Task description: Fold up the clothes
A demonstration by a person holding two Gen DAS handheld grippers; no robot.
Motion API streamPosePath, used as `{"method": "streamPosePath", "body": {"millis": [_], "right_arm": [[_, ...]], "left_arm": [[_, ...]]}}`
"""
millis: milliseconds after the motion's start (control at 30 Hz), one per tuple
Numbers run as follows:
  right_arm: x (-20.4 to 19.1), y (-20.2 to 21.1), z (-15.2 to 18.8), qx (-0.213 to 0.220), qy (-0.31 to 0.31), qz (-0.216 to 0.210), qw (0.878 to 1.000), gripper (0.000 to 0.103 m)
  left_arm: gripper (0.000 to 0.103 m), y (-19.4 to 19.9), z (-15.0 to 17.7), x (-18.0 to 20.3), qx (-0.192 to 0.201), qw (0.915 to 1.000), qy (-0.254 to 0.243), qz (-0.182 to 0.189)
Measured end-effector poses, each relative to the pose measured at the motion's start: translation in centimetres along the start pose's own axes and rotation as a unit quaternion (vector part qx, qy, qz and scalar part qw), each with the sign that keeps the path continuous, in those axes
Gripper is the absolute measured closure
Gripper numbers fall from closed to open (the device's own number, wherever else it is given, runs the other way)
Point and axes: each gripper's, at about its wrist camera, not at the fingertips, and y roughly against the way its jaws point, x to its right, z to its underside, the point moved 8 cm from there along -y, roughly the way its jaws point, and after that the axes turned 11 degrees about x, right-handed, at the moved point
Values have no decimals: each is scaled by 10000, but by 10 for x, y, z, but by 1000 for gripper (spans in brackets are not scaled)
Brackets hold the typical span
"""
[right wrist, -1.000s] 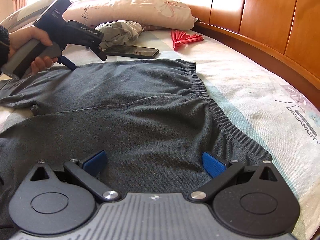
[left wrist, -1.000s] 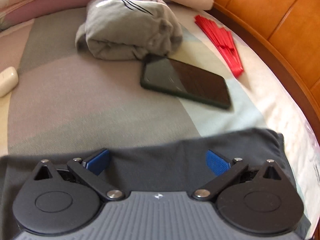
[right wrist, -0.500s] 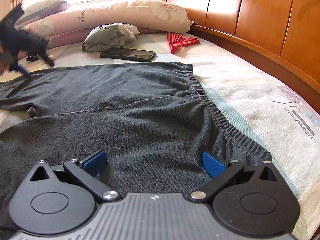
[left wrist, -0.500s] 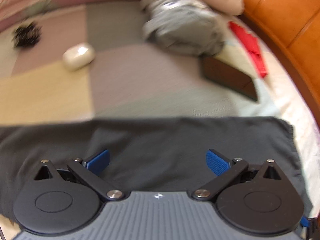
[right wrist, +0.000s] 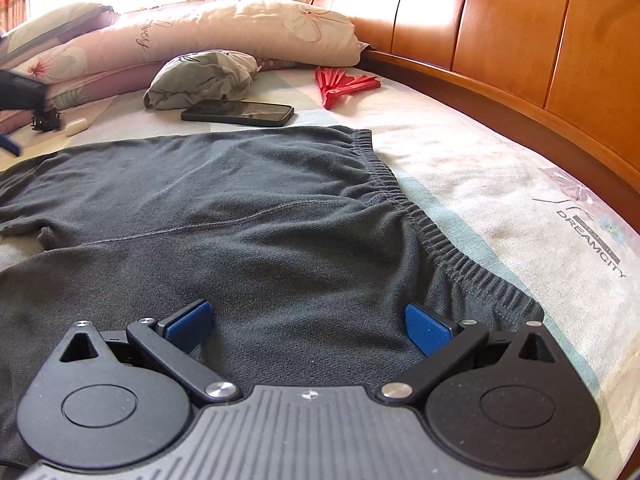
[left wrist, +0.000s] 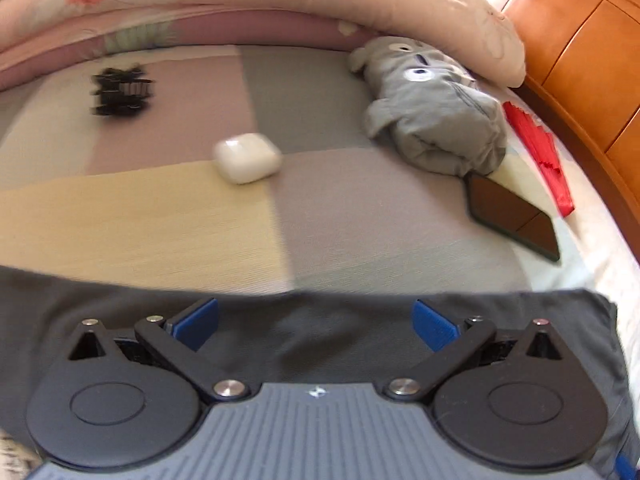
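Dark grey shorts (right wrist: 240,208) lie spread flat on the bed, elastic waistband (right wrist: 448,236) toward the wooden headboard side. My right gripper (right wrist: 308,326) hovers open just above the near part of the shorts, blue pads wide apart, nothing between them. In the left wrist view the shorts (left wrist: 312,332) show as a dark band along the bottom, and my left gripper (left wrist: 316,320) is open over their far edge, holding nothing. The left gripper's dark body (right wrist: 20,92) shows at the far left of the right wrist view.
Beyond the shorts lie a black phone (left wrist: 512,216), a rolled grey garment (left wrist: 432,108), a red folding fan (left wrist: 540,156), a white earbud case (left wrist: 247,157) and a black hair clip (left wrist: 122,94). Pillows (right wrist: 224,32) line the back; a wooden headboard (right wrist: 520,40) runs along the right.
The left gripper has swung left along the far edge of the shorts, bringing the earbud case and hair clip into its view. The right gripper has stayed put, open.
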Motion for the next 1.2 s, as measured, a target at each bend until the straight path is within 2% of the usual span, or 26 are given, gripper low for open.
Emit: {"method": "streamPosePath", "body": {"millis": [133,300,467,533,600,733,767,867,967,1100,1200], "right_arm": [[-1,-2,-1,-95,-21,65,9999,0],[0,-3,-1,-181,-3,48,9998,0],[0,-6,-3,-344,8,56,9994,0],[-1,-7,-4,-410,20,77,9991,0],[-1,-8,-4,-473,-2,111,9988,0],[-1,-8,-4,-545,-51,188,9983,0],[-1,-8,-4,-548,-53,197,9983,0],[-2,-9,-4,-583,-8,182,9981,0],[-2,-10,-6,-701,47,147,9974,0],[-4,-5,-11,-969,193,83,9951,0],[-11,14,-19,-782,376,-83,9962,0]], "left_arm": [[1,8,16,-39,19,9991,-112,-414],[1,5,35,-85,96,9981,-34,-615],[1,17,25,-113,233,9968,137,-749],[1,27,21,-109,307,9964,-175,-771],[1,35,25,-101,341,9957,-602,-615],[1,40,54,-92,195,9897,-1331,-487],[1,41,62,-93,172,9897,-1351,-446],[1,48,70,-106,234,9949,-927,-324],[1,61,69,-104,279,9944,-952,-355],[1,85,64,-79,420,9934,-1065,-87],[1,111,65,-46,559,9890,-1335,288]]}}
